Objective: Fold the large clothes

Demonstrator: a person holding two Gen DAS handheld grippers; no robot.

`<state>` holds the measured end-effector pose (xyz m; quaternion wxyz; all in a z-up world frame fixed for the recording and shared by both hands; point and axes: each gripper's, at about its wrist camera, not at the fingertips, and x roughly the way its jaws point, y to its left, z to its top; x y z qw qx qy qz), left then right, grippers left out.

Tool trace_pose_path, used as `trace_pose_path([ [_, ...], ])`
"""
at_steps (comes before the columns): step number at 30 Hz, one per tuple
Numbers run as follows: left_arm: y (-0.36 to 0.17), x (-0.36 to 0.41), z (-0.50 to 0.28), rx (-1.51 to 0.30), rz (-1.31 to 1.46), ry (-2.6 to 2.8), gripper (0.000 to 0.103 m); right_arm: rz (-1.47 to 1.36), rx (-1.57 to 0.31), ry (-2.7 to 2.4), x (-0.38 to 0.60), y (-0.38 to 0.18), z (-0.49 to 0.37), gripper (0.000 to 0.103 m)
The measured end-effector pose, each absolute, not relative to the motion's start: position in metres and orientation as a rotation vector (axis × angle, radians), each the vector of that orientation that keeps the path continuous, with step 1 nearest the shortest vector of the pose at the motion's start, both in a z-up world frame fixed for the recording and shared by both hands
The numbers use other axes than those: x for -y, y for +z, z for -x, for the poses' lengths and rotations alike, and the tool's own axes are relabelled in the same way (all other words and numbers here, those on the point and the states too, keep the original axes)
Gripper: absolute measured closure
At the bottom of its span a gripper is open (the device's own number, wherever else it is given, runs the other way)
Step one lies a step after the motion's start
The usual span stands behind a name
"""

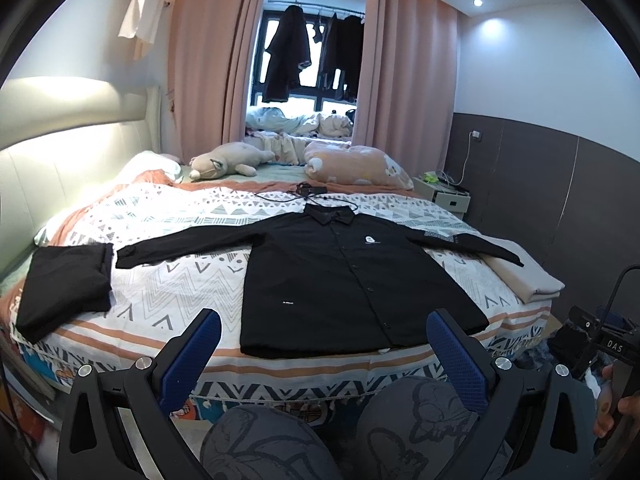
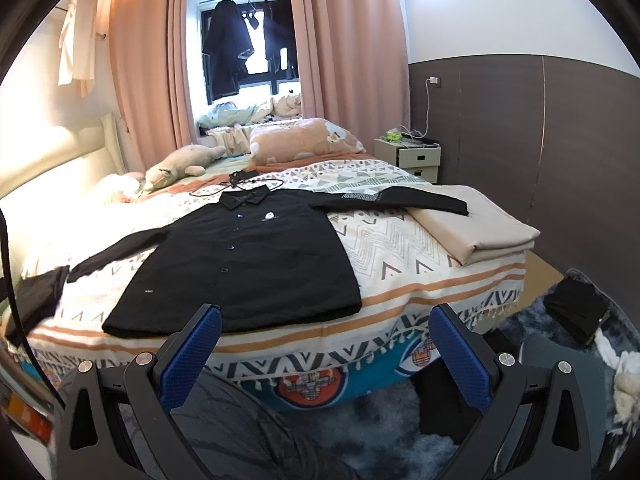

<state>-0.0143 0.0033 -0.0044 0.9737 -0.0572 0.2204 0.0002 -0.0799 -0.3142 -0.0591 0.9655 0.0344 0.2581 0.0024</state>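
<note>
A black long-sleeved button shirt (image 1: 340,280) lies flat, face up, on the patterned bedspread (image 1: 180,280), sleeves spread to both sides, collar away from me. It also shows in the right wrist view (image 2: 240,264). My left gripper (image 1: 324,320) is open and empty, held in front of the bed's near edge by the shirt's hem. My right gripper (image 2: 326,314) is open and empty, held off the bed's near edge, near the hem's right corner. Neither touches the shirt.
A folded black garment (image 1: 64,292) lies at the bed's left. A folded beige cloth (image 2: 472,224) lies under the shirt's right sleeve end. A plush toy (image 1: 224,162), pillow (image 1: 356,164) and black cable (image 1: 308,192) sit farther back. A nightstand (image 2: 408,156) stands at right.
</note>
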Motion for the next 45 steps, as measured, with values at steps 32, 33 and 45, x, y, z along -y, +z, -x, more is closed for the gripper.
trace_pose_path([
  [32, -0.005, -0.023, 0.015, -0.424, 0.141, 0.003, 0.0, -0.056, -0.568, 0.022, 0.302, -0.058, 0.061, 0.0],
  [33, -0.006, -0.023, 0.013, -0.43, 0.142, 0.005, 0.0, -0.057, -0.567, 0.024, 0.301, -0.057, 0.058, 0.0],
  [45, -0.013, -0.037, -0.016, -0.463, 0.117, 0.036, 0.0, -0.057, -0.599, 0.065, 0.282, -0.068, 0.013, 0.0],
])
